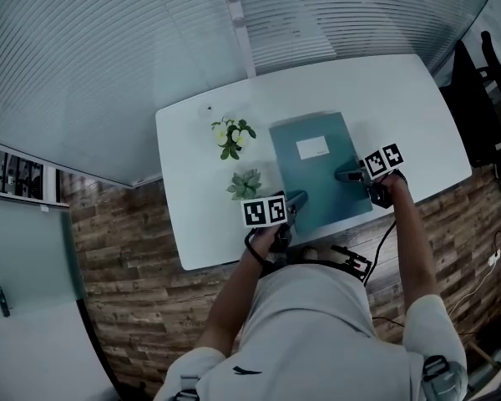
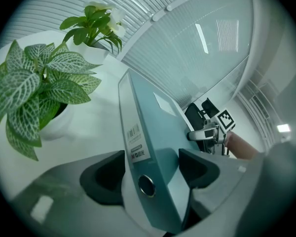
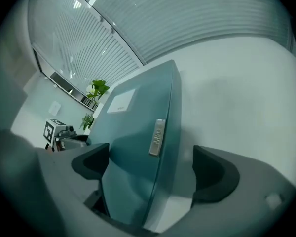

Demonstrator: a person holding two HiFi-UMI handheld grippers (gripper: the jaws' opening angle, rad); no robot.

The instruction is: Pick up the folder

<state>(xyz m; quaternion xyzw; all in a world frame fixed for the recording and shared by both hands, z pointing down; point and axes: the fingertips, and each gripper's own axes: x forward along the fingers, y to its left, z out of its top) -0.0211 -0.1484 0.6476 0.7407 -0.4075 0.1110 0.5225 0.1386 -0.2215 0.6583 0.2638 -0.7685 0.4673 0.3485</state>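
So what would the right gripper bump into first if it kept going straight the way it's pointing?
Most likely the folder. Its edge sits between the open fingers of the right gripper, right in its path.

The person wears a pale short-sleeved T-shirt (image 1: 317, 307) with a small dark logo (image 1: 244, 372) at one shoulder. The left gripper (image 1: 298, 200) and right gripper (image 1: 347, 175) are grey with dark pads (image 2: 106, 179) and white cubes (image 1: 264, 211) bearing black square markers (black cables (image 1: 387, 242) trail below).
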